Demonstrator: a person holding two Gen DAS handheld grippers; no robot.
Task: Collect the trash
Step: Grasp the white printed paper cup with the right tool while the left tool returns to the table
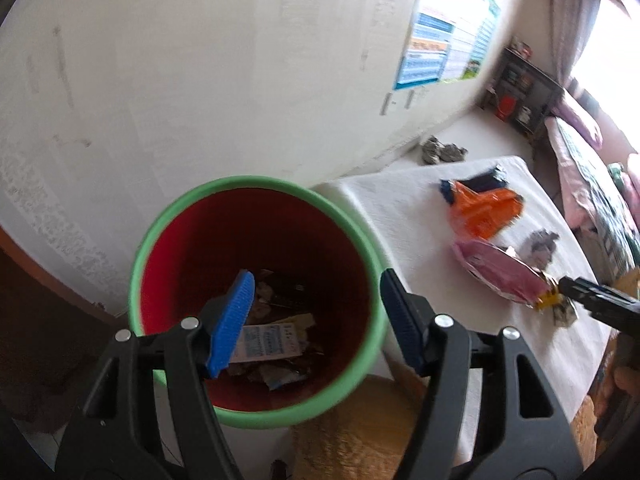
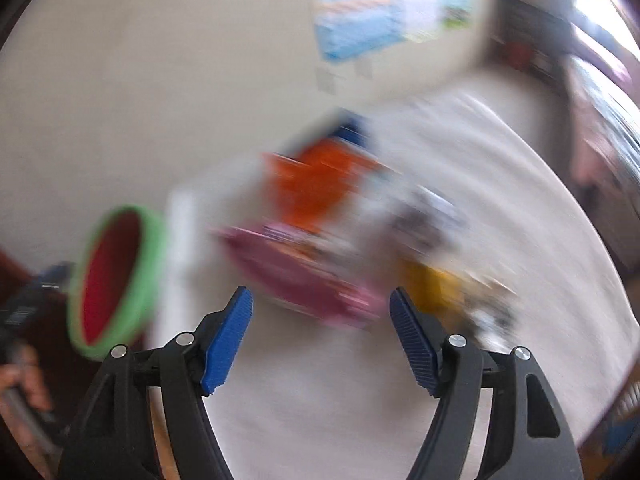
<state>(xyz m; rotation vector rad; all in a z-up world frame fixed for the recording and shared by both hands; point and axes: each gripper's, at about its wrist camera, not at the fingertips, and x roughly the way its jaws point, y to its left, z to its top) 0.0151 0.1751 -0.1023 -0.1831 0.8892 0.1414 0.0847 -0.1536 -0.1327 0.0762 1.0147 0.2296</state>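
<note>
A red bin with a green rim (image 1: 256,422) stands beside the white-covered table (image 1: 400,208) and holds paper scraps and wrappers (image 1: 268,344). My left gripper (image 1: 316,320) is open and empty, right above the bin's mouth. On the table lie an orange wrapper (image 1: 484,212), a pink packet (image 1: 500,276), a grey crumpled scrap (image 1: 540,246) and a yellow piece (image 1: 550,300). My right gripper (image 2: 320,336) is open and empty, low over the table, just in front of the pink packet (image 2: 296,276). Its view is blurred. The bin (image 2: 116,280) shows at its left.
A white wall rises behind the bin, with a poster (image 1: 444,52). A dark shelf (image 1: 520,92) stands in the far corner, a bed with pink bedding (image 1: 592,184) at the right. A crumpled cloth (image 1: 442,150) lies on the floor by the wall.
</note>
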